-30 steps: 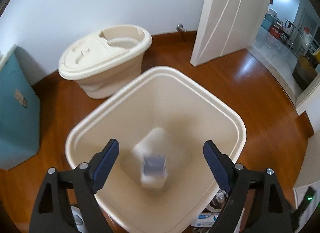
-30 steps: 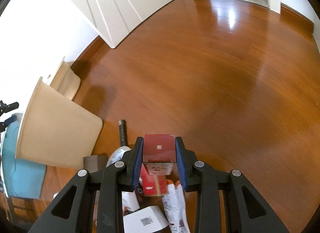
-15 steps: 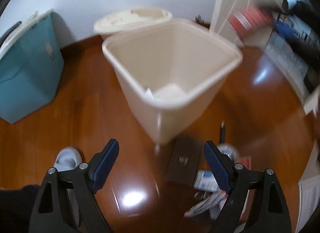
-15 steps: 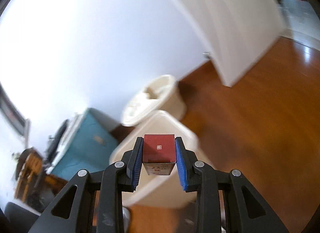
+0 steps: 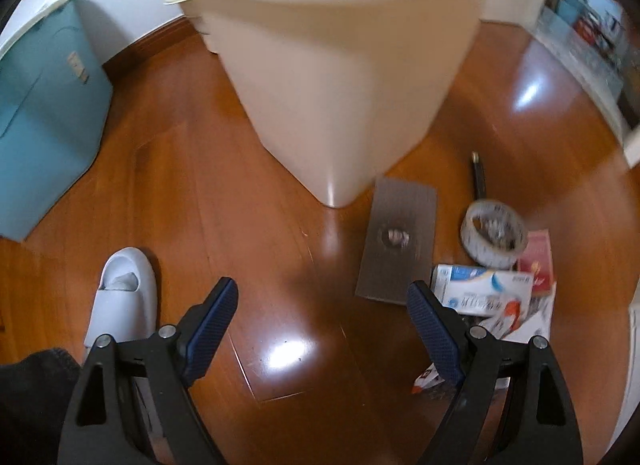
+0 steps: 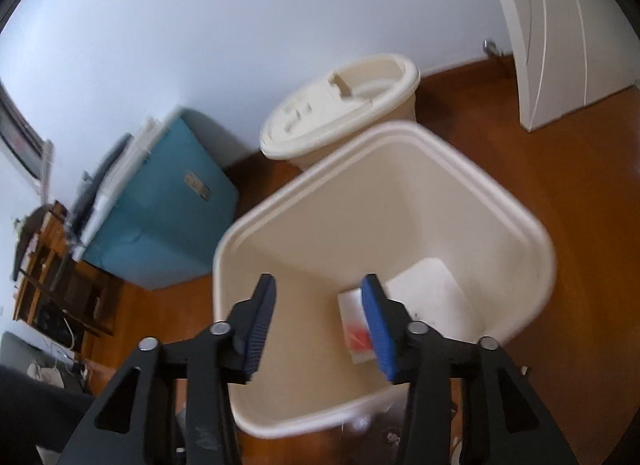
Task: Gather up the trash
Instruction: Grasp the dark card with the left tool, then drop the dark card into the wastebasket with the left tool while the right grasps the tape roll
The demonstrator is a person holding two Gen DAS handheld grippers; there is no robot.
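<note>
Bin, cream and square, sits below the right gripper, whose jaws have just been opening with nothing between them. A red and white box is inside the bin. The left gripper hangs wide apart over the wood floor, near a tape roll and a grey card.

Teal storage box, label on side, against white wall. Round cream lidded container just beside it, near baseboard. White door standing open, right. Wooden shelf unit, cluttered, far left. White slipper on glossy wood floor. Doorway to other room, blurred.
</note>
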